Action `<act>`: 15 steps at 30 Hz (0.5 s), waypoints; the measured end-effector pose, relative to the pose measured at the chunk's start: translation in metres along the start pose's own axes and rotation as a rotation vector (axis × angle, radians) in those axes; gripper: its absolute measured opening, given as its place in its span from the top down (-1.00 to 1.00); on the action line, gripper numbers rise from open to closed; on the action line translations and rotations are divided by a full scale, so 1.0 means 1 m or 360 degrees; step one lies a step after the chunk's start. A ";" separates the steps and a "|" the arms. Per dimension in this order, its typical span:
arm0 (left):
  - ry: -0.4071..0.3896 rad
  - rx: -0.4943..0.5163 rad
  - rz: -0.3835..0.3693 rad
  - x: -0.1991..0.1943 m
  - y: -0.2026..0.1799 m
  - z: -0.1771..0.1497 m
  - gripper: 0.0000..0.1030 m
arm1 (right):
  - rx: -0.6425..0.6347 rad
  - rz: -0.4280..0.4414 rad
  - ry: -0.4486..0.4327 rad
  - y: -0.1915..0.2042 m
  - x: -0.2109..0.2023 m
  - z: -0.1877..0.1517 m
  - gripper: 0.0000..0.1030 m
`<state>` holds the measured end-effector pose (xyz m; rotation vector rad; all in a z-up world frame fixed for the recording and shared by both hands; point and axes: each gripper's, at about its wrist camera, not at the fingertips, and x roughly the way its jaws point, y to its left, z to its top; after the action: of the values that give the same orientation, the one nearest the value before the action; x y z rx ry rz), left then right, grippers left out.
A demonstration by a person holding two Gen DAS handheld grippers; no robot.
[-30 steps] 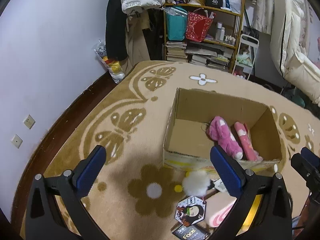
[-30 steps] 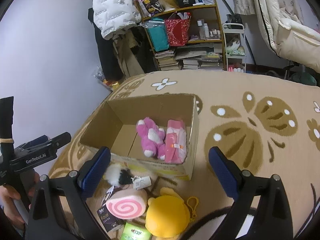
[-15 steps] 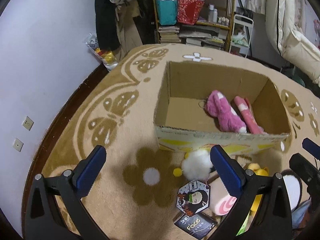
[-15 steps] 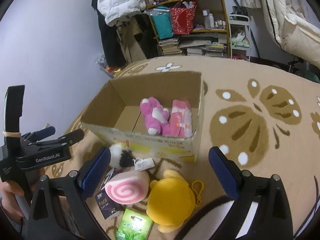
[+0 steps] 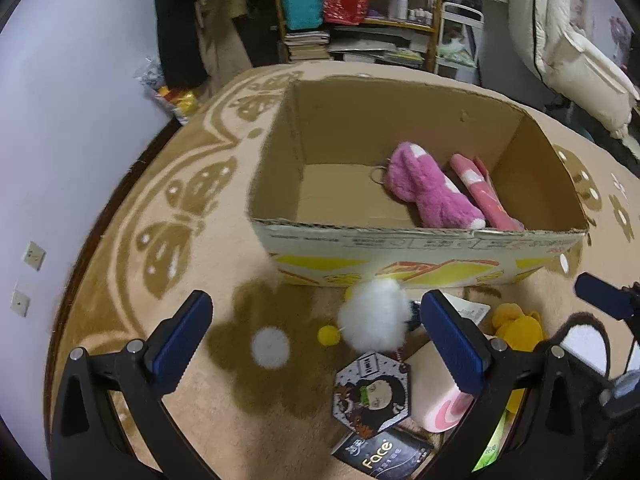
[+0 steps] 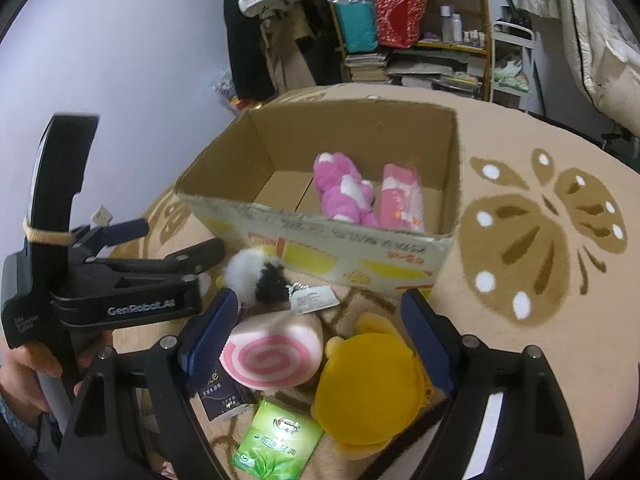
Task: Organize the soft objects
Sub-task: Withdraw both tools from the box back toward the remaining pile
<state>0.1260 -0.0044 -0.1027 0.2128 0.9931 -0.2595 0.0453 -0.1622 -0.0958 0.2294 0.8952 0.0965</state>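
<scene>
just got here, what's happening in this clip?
A person with two handheld grippers is sorting soft toys into a cardboard box on the rug. A pink plush and a pink pack are already inside. Both the left gripper and right gripper are open and empty, over the swirl cushion and yellow plush.

From your left wrist view, the cardboard box (image 5: 416, 240) sits at 12 o'clock on the carpet (image 5: 192, 208). Inside it, at its 3 o'clock end, the plush toy (image 5: 430, 190) lies touching the flat packet (image 5: 482, 192) to its right. Just before the box's near wall, at 6 o'clock: fluffy pompom (image 5: 376, 322), hexagonal card (image 5: 370, 392) nearer you, swirl-roll cushion (image 6: 272, 350) and round plush (image 6: 366, 386) side by side. Shelf unit (image 5: 360, 8) stands behind, at 12 o'clock.
</scene>
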 end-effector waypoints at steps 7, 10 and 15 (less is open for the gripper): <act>0.0061 -0.0058 -0.0124 0.020 0.005 0.000 -0.98 | -0.0048 0.0019 0.0095 0.007 0.015 -0.006 -0.61; 0.0078 -0.0067 -0.0158 0.027 0.005 0.001 -0.96 | -0.0078 0.0035 0.0123 0.012 0.017 -0.008 -0.61; 0.0115 -0.0024 -0.0173 0.039 0.001 0.000 -0.95 | -0.0130 0.0056 0.0158 0.020 0.021 -0.011 -0.61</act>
<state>0.1468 -0.0077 -0.1359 0.1554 1.0798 -0.3453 0.0499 -0.1369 -0.1140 0.1656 0.9842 0.1780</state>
